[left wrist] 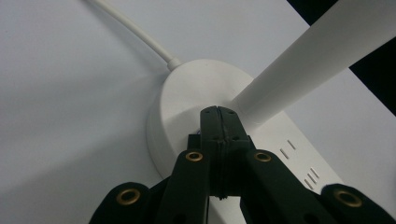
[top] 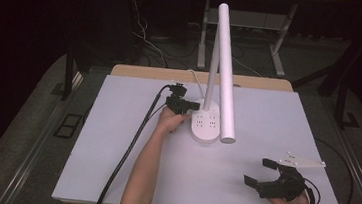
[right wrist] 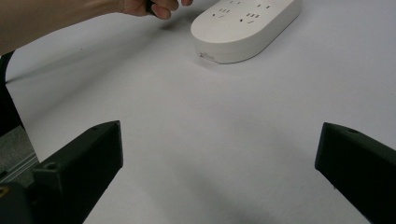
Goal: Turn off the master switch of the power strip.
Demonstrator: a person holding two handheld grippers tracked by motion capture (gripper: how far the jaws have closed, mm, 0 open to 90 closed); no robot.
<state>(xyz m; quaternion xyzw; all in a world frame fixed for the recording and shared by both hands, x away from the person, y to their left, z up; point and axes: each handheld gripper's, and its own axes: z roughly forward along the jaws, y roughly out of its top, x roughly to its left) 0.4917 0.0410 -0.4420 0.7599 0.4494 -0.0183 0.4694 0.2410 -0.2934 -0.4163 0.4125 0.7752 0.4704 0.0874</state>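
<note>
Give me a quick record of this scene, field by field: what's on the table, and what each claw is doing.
surface: white table
object: white desk lamp, oval base with sockets, white cord at its rear
left claw: jaws shut, tips pressed on the base top beside the lamp stem
right claw: jaws wide open, holding nothing, near the table's front right, apart from the lamp

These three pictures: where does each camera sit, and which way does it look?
High view: above the person's side, looking forward and down at the table; both forearms enter from below.
Left gripper view: rides the left tongs, shut, tips on the lamp base.
Right gripper view: rides the right tongs, open over bare table.
Shared: the lamp base shows in all three.
</note>
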